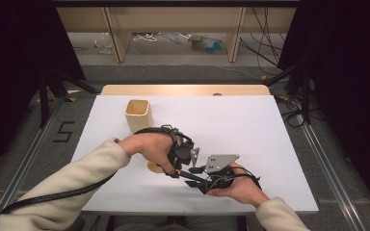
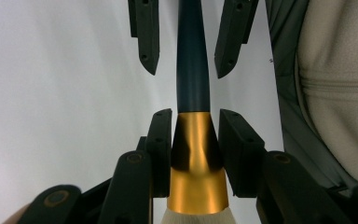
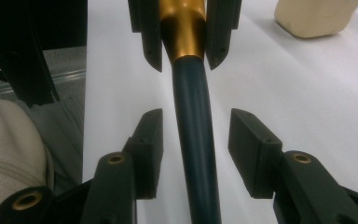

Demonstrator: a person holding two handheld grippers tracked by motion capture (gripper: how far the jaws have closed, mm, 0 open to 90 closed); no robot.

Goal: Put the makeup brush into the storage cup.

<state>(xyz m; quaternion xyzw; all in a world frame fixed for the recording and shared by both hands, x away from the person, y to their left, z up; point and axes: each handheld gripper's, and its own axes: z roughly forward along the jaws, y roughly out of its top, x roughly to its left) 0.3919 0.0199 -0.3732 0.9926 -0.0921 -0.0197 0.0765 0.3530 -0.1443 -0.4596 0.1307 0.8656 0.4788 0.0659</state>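
Left gripper [image 2: 195, 140] is seen in its own view pinching the gold ferrule [image 2: 196, 163] of a brush, with both black jaws pressed against the ferrule's sides. At six o'clock of that view, pale bristles [image 2: 196, 217] are visible just below the ferrule. From the ferrule, a dark teal handle [image 2: 192, 70] runs toward twelve o'clock, where it passes between the jaws of the right gripper [image 2: 186, 56], which point back toward the camera.

In the right gripper view, the right gripper [image 3: 195, 149] is shown spread, a gap of white surface being visible on either side of the handle [image 3: 196, 154]; no contact between jaws and handle can be made out. At twelve o'clock of that view the ferrule [image 3: 183, 32] is held between the left gripper's jaws, and a cream cup [image 3: 314, 18] is seen at about one o'clock, well apart from the brush.

In the high view, the two grippers are met nose to nose near the front middle of the white table [image 1: 250, 125]. The left gripper [image 1: 180, 154] is held from the nine o'clock side and the right gripper [image 1: 212, 173], with its grey plate on top, from about five o'clock. The cup [image 1: 138, 114] stands upright at about eleven o'clock from the hands. The brush itself is largely hidden there by hands and grippers.
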